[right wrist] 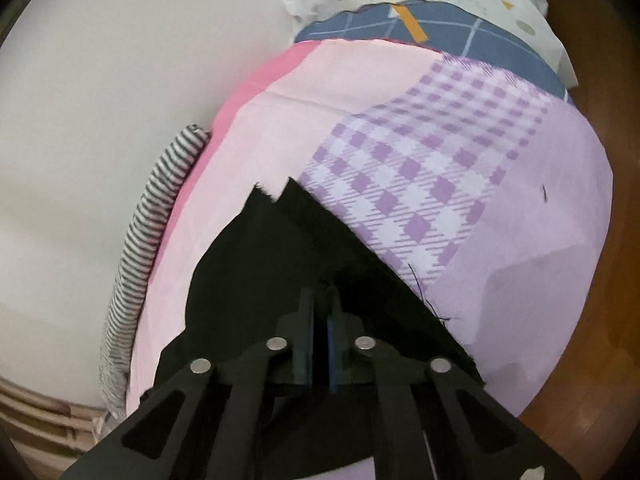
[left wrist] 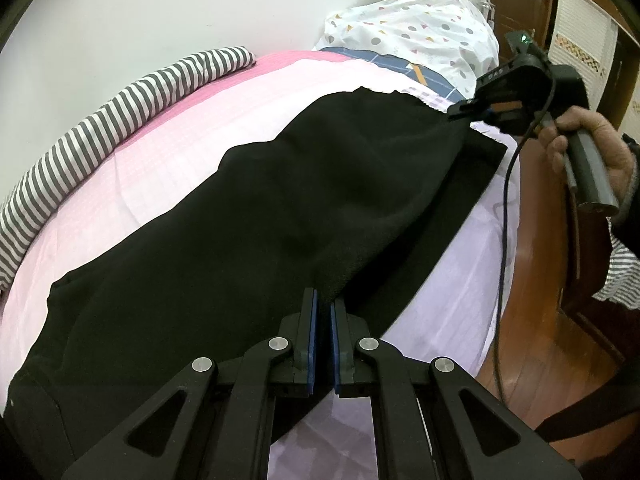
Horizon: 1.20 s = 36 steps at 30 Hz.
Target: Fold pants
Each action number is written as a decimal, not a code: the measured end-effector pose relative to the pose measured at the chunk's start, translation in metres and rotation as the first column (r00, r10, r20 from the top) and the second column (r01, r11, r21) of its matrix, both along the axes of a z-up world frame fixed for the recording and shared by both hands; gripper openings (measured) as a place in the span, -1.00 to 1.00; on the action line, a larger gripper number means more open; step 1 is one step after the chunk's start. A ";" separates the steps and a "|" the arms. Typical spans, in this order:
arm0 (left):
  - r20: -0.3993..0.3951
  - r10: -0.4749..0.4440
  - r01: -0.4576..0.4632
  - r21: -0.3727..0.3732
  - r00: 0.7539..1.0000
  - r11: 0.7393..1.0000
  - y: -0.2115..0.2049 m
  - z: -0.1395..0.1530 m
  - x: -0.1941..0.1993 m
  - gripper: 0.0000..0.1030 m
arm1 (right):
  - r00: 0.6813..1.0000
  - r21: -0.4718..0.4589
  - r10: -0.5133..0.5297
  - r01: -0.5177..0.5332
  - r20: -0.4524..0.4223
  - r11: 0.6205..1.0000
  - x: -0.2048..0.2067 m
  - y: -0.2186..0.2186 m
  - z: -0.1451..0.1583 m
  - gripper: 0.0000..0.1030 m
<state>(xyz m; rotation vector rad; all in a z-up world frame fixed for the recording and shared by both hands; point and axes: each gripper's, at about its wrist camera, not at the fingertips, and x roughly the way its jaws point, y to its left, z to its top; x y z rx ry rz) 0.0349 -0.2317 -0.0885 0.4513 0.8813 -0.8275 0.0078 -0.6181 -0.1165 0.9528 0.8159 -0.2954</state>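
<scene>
Holding: both grippers are clamped on the black pants point(left wrist: 280, 208), one at each end of the near long edge, presumably to lift that edge together for a lengthwise fold.
Pants location: spread lengthwise on the pink and lilac bedsheet point(left wrist: 168, 152), one leg lying over the other; the elastic waistband sits at the far end near the spotted pillow point(left wrist: 420, 28).
Left gripper point(left wrist: 323, 304): jaws drawn nearly together, with a ridge of black fabric rising between the blue pads point(left wrist: 313, 336); judged a pinch on the leg-end edge.
Right gripper point(left wrist: 460, 112): seen from the left wrist camera at the waistband corner, held by a hand point(left wrist: 588, 148) on its grey handle. Its own camera shows the jaws narrow with dark cloth bunched at the tips; judged gripping the waist corner.
Reason for hold: gripping two far-apart points on the same edge keeps the cloth taut, so it should travel as one flat panel instead of sagging in the middle.
Surroundings: a striped bolster point(left wrist: 120, 112) lies along the wall side; wooden floor point(left wrist: 552, 352) lies beyond the bed edge.
Task state: fold not yet carried over; the pants lie at full length.
Risk: thin fabric may slip out of the pinch.
</scene>
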 end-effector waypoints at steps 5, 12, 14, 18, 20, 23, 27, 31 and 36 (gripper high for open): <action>0.015 -0.015 0.015 0.007 1.000 1.000 0.000 0.000 0.000 -0.88 | 1.000 -0.046 0.012 -0.011 0.022 0.999 -0.011 0.006 0.019 -0.93; 0.036 -0.076 0.075 0.038 0.996 0.996 -0.003 0.000 -0.011 -0.88 | 1.000 -0.083 -0.005 0.006 0.014 0.996 -0.032 0.010 0.032 -0.94; 0.046 -0.104 0.102 0.051 0.994 0.994 -0.005 -0.002 -0.015 -0.88 | 1.000 -0.103 -0.013 0.014 0.005 0.995 -0.039 0.012 0.033 -0.94; 0.044 -0.143 0.140 0.075 0.989 0.987 -0.007 -0.007 -0.020 -0.88 | 0.999 -0.102 -0.037 0.034 -0.027 0.994 -0.053 0.012 0.022 -0.94; 0.033 -0.148 0.145 0.071 0.988 0.987 -0.006 -0.010 -0.020 -0.88 | 0.998 -0.098 -0.043 0.039 -0.043 0.994 -0.054 0.012 0.016 -0.94; 0.009 -0.147 0.146 0.068 0.989 0.987 -0.006 -0.015 -0.017 -0.86 | 0.996 -0.107 -0.048 0.040 -0.076 0.993 -0.053 0.011 0.004 -0.94; -0.036 -0.125 0.126 0.053 0.992 0.991 -0.006 -0.021 -0.011 -0.83 | 0.994 -0.121 -0.038 0.025 -0.105 0.992 -0.049 0.011 -0.004 -0.87; -0.073 -0.103 0.105 0.030 0.992 0.994 -0.002 -0.023 -0.006 -0.61 | 0.991 -0.136 -0.008 -0.011 -0.136 0.991 -0.046 0.014 -0.002 -0.63; -0.156 -0.063 0.056 -0.050 0.986 0.997 0.010 -0.013 0.006 -0.38 | 0.988 -0.194 -0.049 0.020 -0.146 0.981 -0.052 0.013 0.021 -0.25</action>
